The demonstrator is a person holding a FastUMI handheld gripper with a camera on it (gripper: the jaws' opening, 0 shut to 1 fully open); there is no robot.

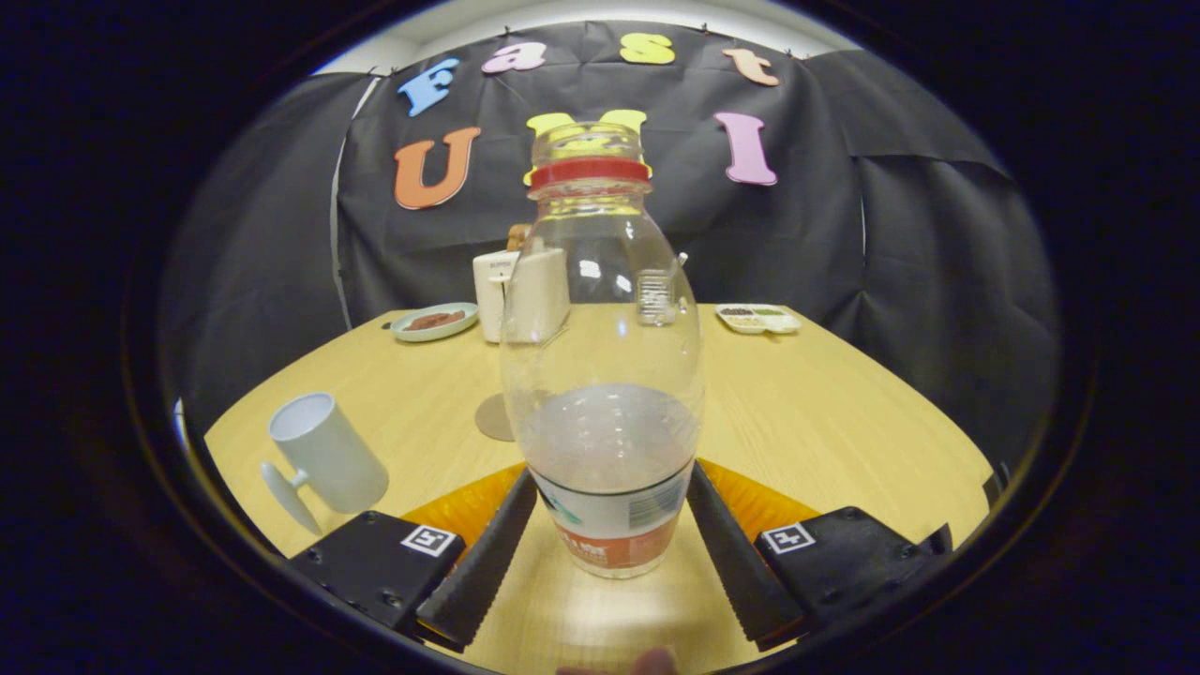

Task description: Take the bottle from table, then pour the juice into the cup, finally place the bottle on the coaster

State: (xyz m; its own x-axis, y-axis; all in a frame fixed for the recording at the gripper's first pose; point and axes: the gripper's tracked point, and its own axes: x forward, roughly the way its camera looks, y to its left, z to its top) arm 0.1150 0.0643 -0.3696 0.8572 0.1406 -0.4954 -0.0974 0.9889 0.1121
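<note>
Gripper view shows one clear plastic bottle [602, 375] standing upright on the wooden table [825, 412], between the two fingers of the tool [605, 487]. The fingers have ridged inner faces and flank the bottle's lower body, close against its sides; whether both actually press on it cannot be told. The bottle is rounded and bulbous, narrowing to a neck with a red ring, has no cap on, holds a little cloudy liquid in its lower part, and wears a printed label band near the base. One white cylindrical cup [328, 453] with a handle stands off to the fingers' left. One flat round coaster [492, 418] lies just behind the bottle, partly hidden by it. Farther back sit one small plate [433, 322], one white boxy container [502, 295] and one divided tray [759, 319].
</note>
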